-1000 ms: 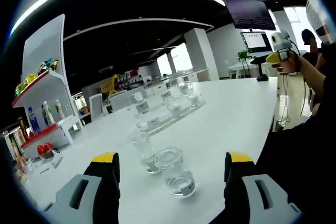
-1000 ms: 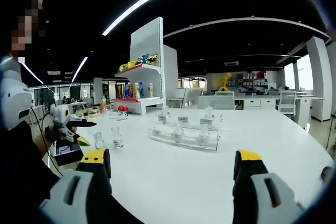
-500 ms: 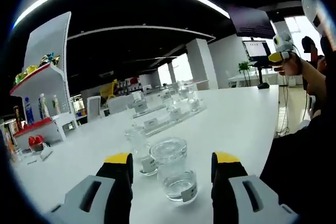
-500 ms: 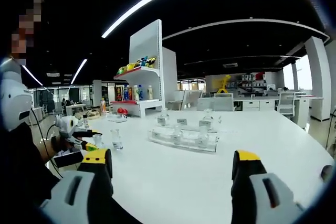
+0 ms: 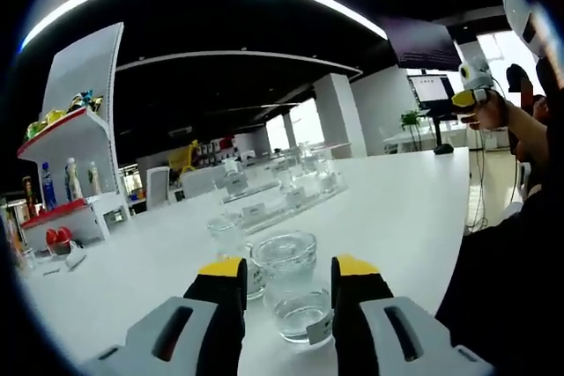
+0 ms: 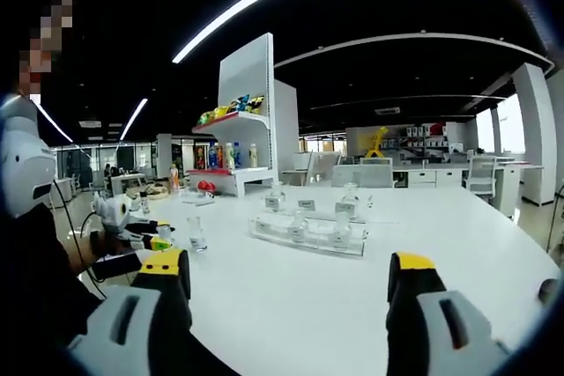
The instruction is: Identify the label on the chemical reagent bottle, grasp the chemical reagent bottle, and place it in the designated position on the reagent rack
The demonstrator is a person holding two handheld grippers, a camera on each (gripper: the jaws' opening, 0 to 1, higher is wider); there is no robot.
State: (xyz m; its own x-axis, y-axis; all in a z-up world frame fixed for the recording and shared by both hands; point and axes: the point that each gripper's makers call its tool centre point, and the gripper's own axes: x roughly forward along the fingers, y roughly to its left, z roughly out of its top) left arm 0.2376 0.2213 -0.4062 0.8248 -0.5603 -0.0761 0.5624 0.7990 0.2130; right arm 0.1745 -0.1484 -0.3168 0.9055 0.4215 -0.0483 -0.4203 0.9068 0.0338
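Left tongs (image 5: 286, 272): yellow-tipped jaws drawn in close on either side of the near bottle (image 5: 291, 295), right at its glass walls; whether they are actually pressing it I cannot tell.
Near bottle: clear glass, squat and round, a wide flat glass stopper on top, clear liquid in the bottom, a small white label low on the side facing the camera; the print is too small to read. It stands on the white table (image 5: 388, 209).
Second bottle (image 5: 231, 242): same clear glass, just behind and left of the near one, partly hidden by the left jaw.
Right tongs (image 6: 286, 272): jaws spread wide, nothing between them, held above the table's near edge.
Rack (image 6: 307, 233): a clear tray further out across the table, well apart from the two loose bottles; several small clear bottles stand in it with white label cards (image 6: 305, 204) along it. In the left gripper view the rack (image 5: 280, 200) runs away beyond the near bottle.
In the way: in the right gripper view the left tongs sit at the far left beside a loose bottle (image 6: 196, 233), a hand (image 6: 104, 242) behind them.
Further off: white shelf unit (image 6: 247, 125) with coloured bottles and packets, a monitor (image 5: 430, 90) on a far desk.
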